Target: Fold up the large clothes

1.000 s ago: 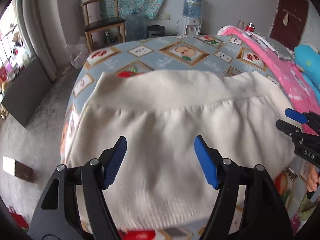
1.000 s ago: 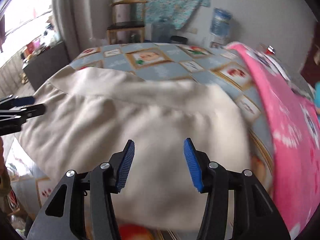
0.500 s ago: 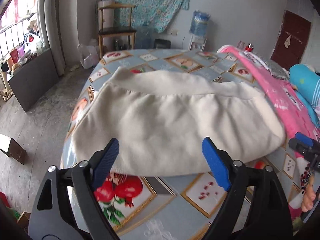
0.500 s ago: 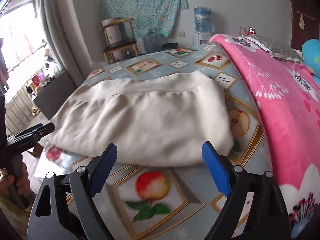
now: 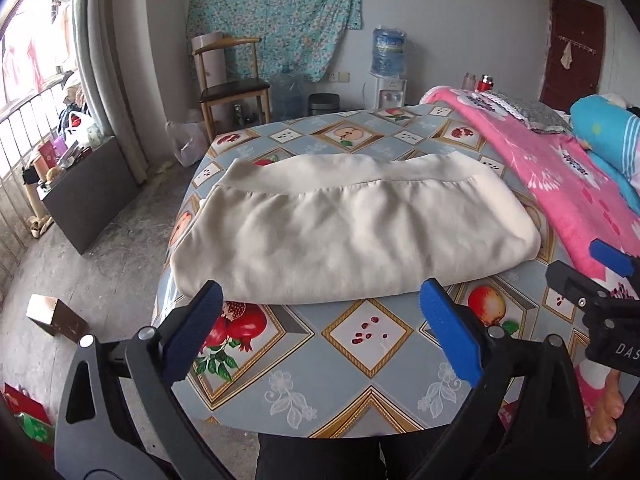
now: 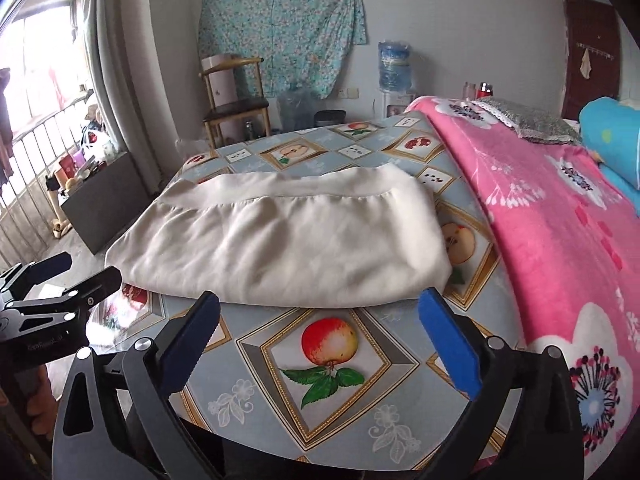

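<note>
A cream garment [image 5: 352, 232] lies folded into a wide rectangle on the fruit-patterned tablecloth [image 5: 360, 376], its ribbed hem along the far side. It also shows in the right wrist view [image 6: 288, 252]. My left gripper [image 5: 320, 336] is open and empty, held back from the garment's near edge. My right gripper [image 6: 320, 340] is open and empty too, near the garment's front right corner. The right gripper shows at the right edge of the left wrist view [image 5: 600, 280], and the left gripper at the left edge of the right wrist view [image 6: 52, 288].
A pink flowered blanket [image 6: 560, 220] lies right of the cloth, with a blue pillow [image 5: 604, 128] beyond. A wooden chair [image 5: 232, 80], a water dispenser [image 5: 388, 68] and a dark bench [image 5: 92, 184] stand farther off. A small box [image 5: 56, 314] sits on the floor at left.
Both grippers have pulled back and up from the garment and opened wider. The garment now lies flat and untouched, with bare tablecloth between it and the fingers.
</note>
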`<state>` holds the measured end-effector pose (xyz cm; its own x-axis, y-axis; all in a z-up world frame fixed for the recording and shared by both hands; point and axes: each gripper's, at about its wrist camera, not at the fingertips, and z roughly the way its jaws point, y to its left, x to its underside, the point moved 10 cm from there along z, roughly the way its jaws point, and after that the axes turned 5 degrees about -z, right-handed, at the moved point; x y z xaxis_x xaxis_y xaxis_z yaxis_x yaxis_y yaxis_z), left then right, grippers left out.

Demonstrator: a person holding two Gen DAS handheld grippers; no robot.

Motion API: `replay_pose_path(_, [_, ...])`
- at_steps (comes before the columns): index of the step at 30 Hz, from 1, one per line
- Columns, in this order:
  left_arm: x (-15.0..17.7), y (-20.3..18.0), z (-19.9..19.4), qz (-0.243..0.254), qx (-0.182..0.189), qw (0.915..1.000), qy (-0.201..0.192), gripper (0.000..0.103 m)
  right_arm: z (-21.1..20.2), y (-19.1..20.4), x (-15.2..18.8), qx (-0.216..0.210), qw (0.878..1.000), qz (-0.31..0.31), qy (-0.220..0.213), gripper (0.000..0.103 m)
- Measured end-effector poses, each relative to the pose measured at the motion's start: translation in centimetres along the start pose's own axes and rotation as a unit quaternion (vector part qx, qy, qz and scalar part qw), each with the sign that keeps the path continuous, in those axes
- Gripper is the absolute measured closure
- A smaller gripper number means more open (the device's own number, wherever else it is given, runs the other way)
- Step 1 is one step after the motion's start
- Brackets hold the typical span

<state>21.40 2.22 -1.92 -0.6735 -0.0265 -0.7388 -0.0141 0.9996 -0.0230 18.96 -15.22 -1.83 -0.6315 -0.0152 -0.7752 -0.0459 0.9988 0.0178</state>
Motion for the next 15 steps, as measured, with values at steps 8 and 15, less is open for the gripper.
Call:
replay_pose_path(8, [0.9,-1.3,0.4,0.054,-0.041,0.9975,0.016,0.008,0.5,0.1,0.4,0.012,1.0,0.015,0.019,0.006])
replay_pose_path(15, [1.4,-2.2,0.5,0.028,-0.032,0.9989,0.022,0.008,1.1,-0.6,0.9,0.033,0.999,0.028,0.032,0.006])
